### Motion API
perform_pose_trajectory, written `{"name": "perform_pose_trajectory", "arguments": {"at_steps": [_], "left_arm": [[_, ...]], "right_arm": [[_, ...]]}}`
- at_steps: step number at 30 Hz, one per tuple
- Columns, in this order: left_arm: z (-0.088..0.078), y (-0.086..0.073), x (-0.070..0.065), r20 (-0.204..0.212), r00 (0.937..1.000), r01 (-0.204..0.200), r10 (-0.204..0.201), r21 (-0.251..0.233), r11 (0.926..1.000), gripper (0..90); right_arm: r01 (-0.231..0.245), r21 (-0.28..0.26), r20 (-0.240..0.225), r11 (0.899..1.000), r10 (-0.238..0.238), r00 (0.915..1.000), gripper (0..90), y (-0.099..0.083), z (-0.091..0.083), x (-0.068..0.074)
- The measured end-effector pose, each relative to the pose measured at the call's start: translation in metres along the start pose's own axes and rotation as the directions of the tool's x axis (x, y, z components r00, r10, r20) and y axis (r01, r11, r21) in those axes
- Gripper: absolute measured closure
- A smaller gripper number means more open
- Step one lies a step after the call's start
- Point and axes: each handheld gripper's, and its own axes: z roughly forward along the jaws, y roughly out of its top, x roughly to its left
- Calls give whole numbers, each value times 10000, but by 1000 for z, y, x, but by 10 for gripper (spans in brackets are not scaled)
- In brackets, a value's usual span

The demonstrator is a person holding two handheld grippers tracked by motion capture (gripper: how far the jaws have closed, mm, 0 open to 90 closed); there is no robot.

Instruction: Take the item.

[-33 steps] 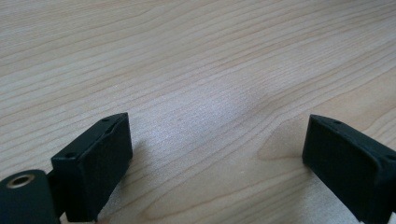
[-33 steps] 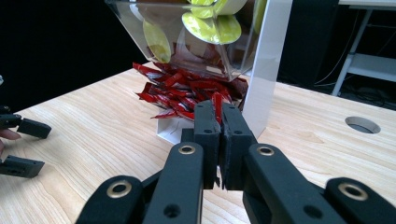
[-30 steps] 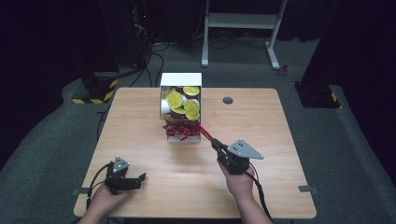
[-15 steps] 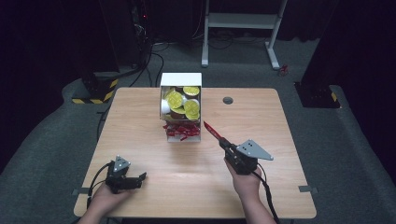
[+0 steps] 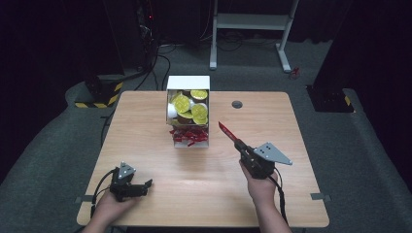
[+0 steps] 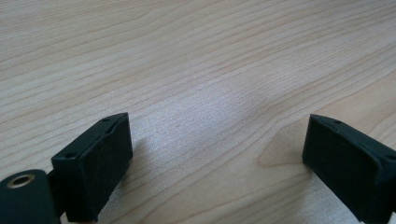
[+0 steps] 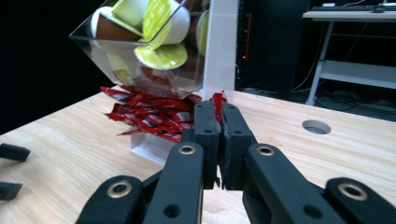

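Right tool (image 5: 232, 137): seen right of centre in the high view, pointing up and left toward the dispenser. Its jaws were pressed together on a red sachet (image 5: 225, 130). In the right gripper view the sachet's top (image 7: 217, 101) poked out just above the closed jaws.

Why held so: the sachet was pinched by one end, probably so it could be carried clear of the pile without dragging others along.

Red sachet, look: slim, flat, glossy red packet, stiff enough to stick out straight from the jaws like a small blade. It sat just right of the dispenser, apart from it, above the worktop (image 5: 145, 121).

Dispenser (image 5: 188, 83): white box at upper centre of the high view, with a clear tilted bin of yellow-lidded cups (image 5: 182, 103) on top. More red sachets (image 5: 189, 135) lay in a loose heap in its lower tray, likely open at the front for easy picking.

Left tool (image 5: 145, 185): at lower left of the high view, lying low on the worktop. Its jaws stood wide apart with nothing between them, seemingly parked while the other hand worked.
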Motion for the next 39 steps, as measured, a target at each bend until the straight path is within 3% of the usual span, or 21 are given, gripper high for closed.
{"name": "perform_pose_trajectory", "arguments": {"at_steps": [14, 26, 39], "left_arm": [[0, 0, 0, 19, 10000, 17, -17, 2, 10000, 86], [0, 0, 0, 16, 10000, 14, -14, 4, 10000, 86], [-1, -1, 0, 14, 10000, -8, 8, 11, 10000, 88]], "right_arm": [[-324, -93, 824, 9994, 331, 9961, 875, 1, -10, -32], [-264, -18, 1331, 9996, 264, 9908, 874, -2, -13, -45], [-298, 235, 1708, 9993, 254, 9850, 874, -10, -3, -57]]}}
